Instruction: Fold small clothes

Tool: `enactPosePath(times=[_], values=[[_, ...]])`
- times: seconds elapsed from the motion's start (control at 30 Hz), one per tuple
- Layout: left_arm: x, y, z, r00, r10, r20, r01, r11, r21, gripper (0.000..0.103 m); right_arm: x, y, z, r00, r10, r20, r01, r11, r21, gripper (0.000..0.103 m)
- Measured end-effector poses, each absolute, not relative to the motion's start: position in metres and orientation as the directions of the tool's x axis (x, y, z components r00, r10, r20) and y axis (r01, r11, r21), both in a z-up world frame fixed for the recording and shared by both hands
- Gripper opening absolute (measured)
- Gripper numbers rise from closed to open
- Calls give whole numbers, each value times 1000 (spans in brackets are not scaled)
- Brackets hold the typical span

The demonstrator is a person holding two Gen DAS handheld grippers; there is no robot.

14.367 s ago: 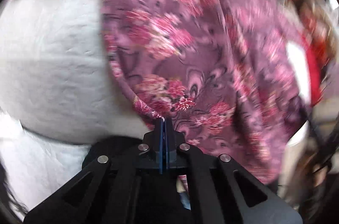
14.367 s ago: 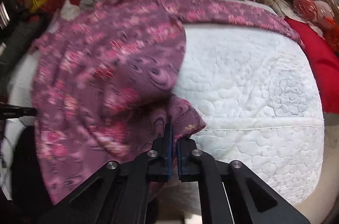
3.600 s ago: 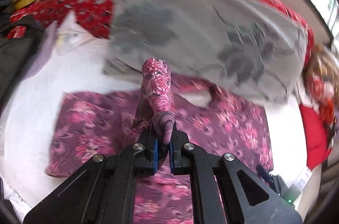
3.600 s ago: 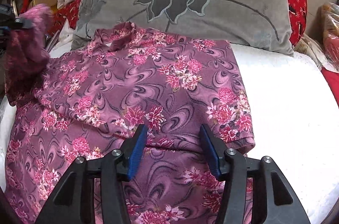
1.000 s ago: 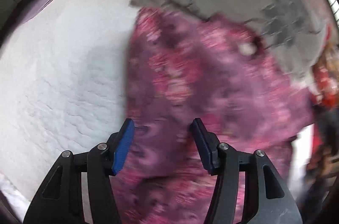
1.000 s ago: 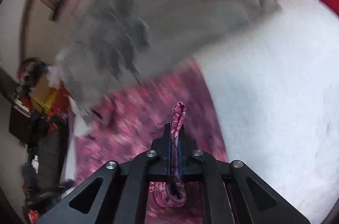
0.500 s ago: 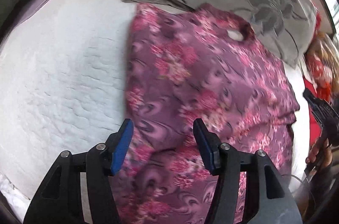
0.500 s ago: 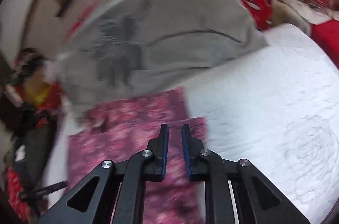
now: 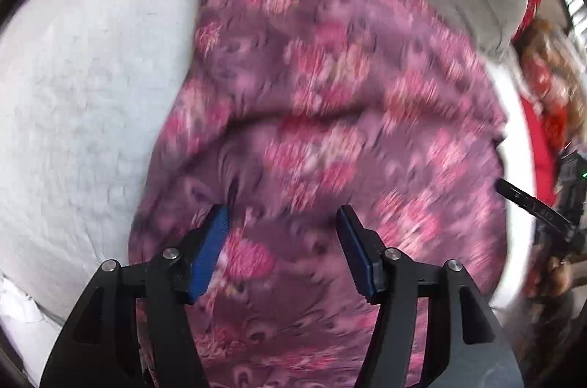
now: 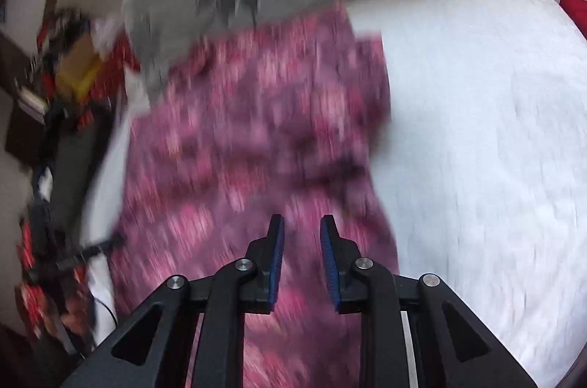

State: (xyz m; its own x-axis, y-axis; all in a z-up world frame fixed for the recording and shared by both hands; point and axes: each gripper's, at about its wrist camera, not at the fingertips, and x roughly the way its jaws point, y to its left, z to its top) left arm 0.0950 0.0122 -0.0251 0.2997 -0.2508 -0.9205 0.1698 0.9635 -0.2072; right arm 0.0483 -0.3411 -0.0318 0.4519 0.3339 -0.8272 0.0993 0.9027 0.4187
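Left wrist view shows the left gripper (image 9: pixel 282 234) spread wide above the floral shirt (image 9: pixel 330 116), holding nothing; the right gripper (image 10: pixel 301 250) is narrowly parted, also empty.

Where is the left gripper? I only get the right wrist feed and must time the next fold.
Observer: The left gripper hangs over the near part of the floral garment, its fingers spread wide with nothing between them.
Operator: Is the cloth flat on that side?
Observer: Not quite. A raised crease runs across the garment just ahead of those fingers.
Operator: And its left edge?
Observer: It lies on the white quilt, with bare quilt beyond it.
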Motion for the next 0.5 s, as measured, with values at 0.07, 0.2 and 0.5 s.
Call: enactPosePath(times=[0.07,0.2,0.5], values=[[81,0,-22,333,-188,-924,218,969,-118,63,38,-333,-41,413,299,-860,97,925,368,25],[59,-5,-18,325,-163,-931,236,968,-87,66,5,-335,-39,435,319,-842,138,900,412,27],[10,61,-10,223,-274,-936,156,957,-243,66,-57,-336,-39,385,303,-872,154,910,385,29]])
